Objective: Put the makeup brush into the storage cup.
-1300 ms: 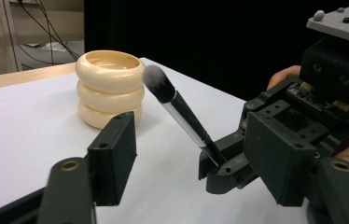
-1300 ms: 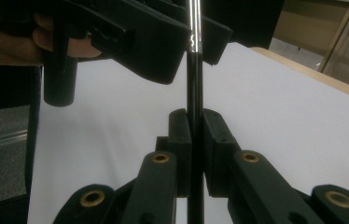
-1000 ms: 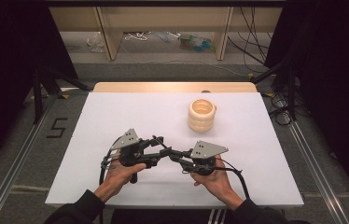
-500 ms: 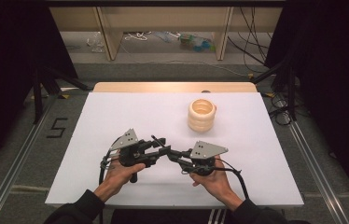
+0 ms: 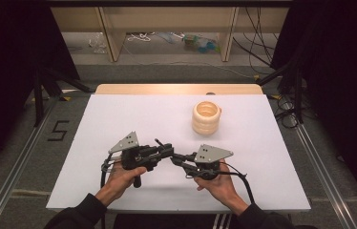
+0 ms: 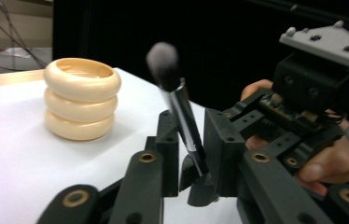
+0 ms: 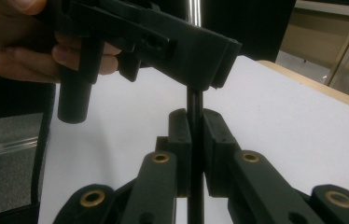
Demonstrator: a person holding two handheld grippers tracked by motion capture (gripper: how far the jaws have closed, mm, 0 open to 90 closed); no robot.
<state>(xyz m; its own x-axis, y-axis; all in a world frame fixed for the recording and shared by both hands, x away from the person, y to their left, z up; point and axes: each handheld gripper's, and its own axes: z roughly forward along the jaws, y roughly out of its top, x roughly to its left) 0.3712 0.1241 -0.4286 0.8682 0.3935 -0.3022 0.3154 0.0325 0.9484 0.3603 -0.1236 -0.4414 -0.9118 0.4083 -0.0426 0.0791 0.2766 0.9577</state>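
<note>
Left gripper (image 5: pixel 163 151): held low over the white table (image 5: pixel 119 114), about 7 o'clock from centre; its jaws have just been closing and now clamp the black handle of a makeup brush (image 6: pixel 182 116), as the left gripper view shows.
Makeup brush: between the two grippers near the table's front edge, dark bristle head tilted up and away, handle running down through both sets of jaws.
Right gripper (image 5: pixel 179 159): at roughly 5 o'clock, tips meeting the left one's; jaws pressed together on the brush handle (image 7: pixel 195 140).
Stack of cream rings (image 5: pixel 206 117): three high, at 1 o'clock, well apart from both hands.
</note>
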